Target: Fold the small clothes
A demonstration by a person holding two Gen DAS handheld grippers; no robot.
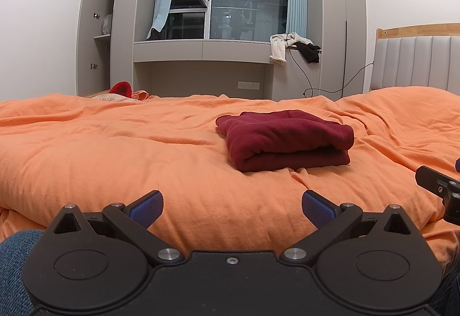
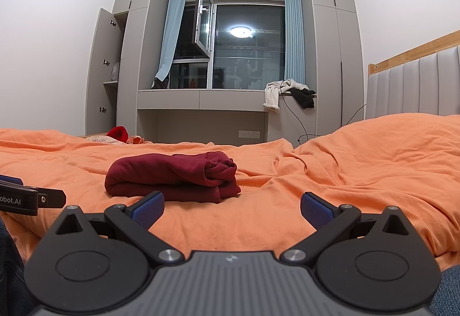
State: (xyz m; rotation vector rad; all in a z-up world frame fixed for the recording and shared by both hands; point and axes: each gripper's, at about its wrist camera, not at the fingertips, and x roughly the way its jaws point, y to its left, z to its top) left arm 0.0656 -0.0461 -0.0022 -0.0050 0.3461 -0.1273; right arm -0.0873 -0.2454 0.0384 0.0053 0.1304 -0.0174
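A dark red garment lay folded into a compact stack on the orange duvet, in the middle of the bed. Both grippers hung low over the near edge of the duvet, apart from the garment. The left gripper had its blue-padded fingers spread wide, grasping nothing. The right gripper was likewise released, its fingers wide apart and empty; the garment lay just beyond them, a little to the left. Part of the right gripper showed at the right edge of the left wrist view.

Against the far wall, a grey cabinet stood with its door swung open; on one shelf inside sat a pale bundle, too small to make out. On the window ledge a white cloth and a black cloth hung over the edge, touching each other. A red item lay at the duvet's far side.
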